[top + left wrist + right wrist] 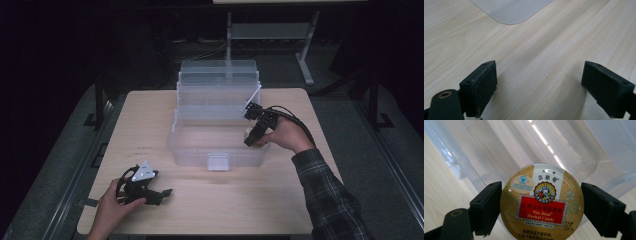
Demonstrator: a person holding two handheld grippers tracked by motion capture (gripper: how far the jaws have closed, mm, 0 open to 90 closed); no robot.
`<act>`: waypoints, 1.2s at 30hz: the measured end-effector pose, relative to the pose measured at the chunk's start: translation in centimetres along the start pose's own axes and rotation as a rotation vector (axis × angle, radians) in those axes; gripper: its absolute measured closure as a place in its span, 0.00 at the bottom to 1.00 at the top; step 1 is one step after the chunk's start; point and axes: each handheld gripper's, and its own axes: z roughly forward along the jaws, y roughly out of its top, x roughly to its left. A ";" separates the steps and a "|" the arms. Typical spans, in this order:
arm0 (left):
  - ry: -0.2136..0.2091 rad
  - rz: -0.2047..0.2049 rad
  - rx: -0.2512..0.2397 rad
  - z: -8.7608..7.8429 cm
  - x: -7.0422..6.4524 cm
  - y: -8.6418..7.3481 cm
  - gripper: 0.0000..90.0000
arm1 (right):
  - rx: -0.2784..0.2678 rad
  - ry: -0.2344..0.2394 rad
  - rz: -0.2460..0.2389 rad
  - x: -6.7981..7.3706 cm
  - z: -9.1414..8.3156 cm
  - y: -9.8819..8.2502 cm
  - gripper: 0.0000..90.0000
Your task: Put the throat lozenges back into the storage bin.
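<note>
The high view looks forward and down from above the near edge of the tabletop (150, 120), taking in its whole surface. The left gripper view sits low and close, facing along the wood toward a corner of the clear storage box (511, 10). The right gripper view, closer still, faces into that same box (579, 142), which all three share.

Left gripper (162, 194) low near the front edge, held in the left hand (111, 206), jaws wide apart with nothing between the pads (482, 86). Right gripper (248, 141) tipped downward from the right hand (285, 134), plaid sleeve (327, 192) behind, jaws clamped on something round that spans both pads (489, 206).
</note>
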 end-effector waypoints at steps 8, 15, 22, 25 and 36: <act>0.000 0.000 0.000 0.0 0.0 0.0 0.14 | -0.002 0.003 0.004 -0.1 0.1 -0.1 0.20; 0.000 0.000 0.000 0.0 0.0 0.0 0.14 | -0.022 -0.009 0.000 0.0 -0.7 -0.7 0.20; 0.000 0.000 0.000 0.0 0.0 0.0 0.14 | -0.073 -0.019 0.018 -0.1 -2.5 -2.4 0.21; 0.000 0.000 0.000 0.0 0.0 0.0 0.14 | -0.090 -0.026 0.027 -0.1 -3.0 -3.3 0.21; 0.000 0.000 0.000 0.0 0.0 0.0 0.14 | -0.133 -0.035 0.064 -0.3 -3.9 -6.6 0.20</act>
